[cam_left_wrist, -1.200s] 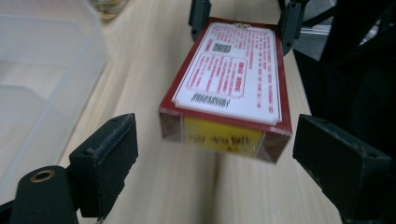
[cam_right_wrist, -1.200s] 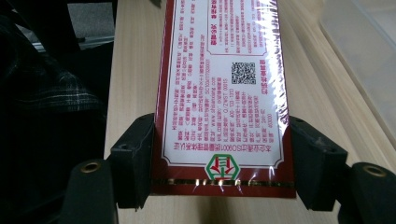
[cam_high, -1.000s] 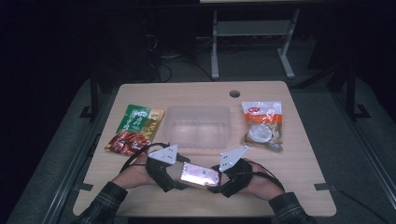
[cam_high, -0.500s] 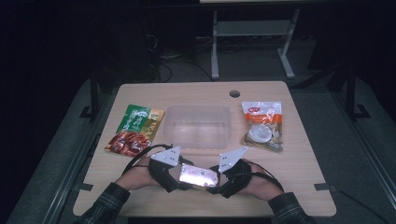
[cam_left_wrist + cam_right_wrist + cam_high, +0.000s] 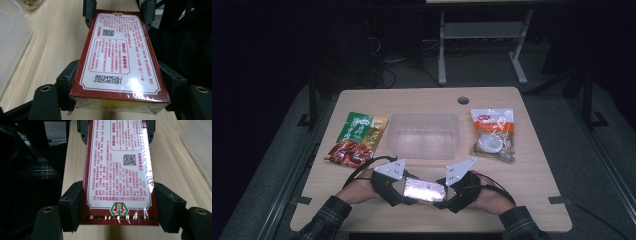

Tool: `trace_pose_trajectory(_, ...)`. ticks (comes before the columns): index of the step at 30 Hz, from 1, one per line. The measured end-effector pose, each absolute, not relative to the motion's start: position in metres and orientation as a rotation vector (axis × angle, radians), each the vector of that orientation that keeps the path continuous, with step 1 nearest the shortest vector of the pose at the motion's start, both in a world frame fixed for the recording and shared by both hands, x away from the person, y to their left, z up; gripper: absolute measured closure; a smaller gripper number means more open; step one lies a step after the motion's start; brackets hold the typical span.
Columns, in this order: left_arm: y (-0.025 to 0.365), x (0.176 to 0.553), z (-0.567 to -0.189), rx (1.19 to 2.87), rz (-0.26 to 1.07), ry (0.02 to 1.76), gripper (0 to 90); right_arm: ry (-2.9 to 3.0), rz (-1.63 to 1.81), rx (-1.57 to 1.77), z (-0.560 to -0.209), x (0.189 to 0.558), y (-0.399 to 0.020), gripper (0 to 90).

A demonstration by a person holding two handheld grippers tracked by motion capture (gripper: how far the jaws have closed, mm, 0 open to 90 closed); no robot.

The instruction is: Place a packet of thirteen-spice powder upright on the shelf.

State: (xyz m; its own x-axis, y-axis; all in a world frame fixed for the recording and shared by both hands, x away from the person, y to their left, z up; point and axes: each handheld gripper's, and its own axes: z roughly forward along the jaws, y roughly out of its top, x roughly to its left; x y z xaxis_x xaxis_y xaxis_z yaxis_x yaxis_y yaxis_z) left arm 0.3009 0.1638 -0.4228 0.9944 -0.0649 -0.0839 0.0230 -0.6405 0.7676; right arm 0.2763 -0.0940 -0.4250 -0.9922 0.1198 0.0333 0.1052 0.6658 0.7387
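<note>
A flat red-edged box [image 5: 424,190] with a white label of red print lies lengthwise between my two grippers, near the table's front edge. My left gripper [image 5: 408,188] is shut on its left end and my right gripper [image 5: 442,192] on its right end. In the left gripper view the box [image 5: 117,55] runs away from my left gripper [image 5: 120,86], whose jaws press its two long sides. The right gripper view shows the box [image 5: 118,167] clamped the same way by my right gripper [image 5: 120,207]. Whether the box rests on the table or hangs just above it, I cannot tell.
A clear plastic tub [image 5: 424,136] stands mid-table just beyond the grippers. A green and red snack packet [image 5: 357,139] lies to its left and a clear packet with an orange top [image 5: 493,134] to its right. A cable hole [image 5: 463,100] sits near the wooden table's [image 5: 532,180] far edge.
</note>
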Motion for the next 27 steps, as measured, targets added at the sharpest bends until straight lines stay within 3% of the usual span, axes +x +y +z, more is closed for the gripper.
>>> trace_pose_trajectory(5,0.164,0.300,-0.423,2.265,-0.142,-0.027,30.9,2.865,1.270,0.192,-0.426,0.277,-0.094,30.4)
trace_pose_trajectory(13,0.173,0.303,-0.424,2.260,-0.128,0.054,31.2,2.828,1.299,0.336,-0.422,0.277,-0.105,19.6)
trace_pose_trajectory(27,0.196,0.312,-0.419,2.241,-0.065,0.148,31.2,2.717,1.165,0.634,-0.427,0.268,-0.146,18.2)
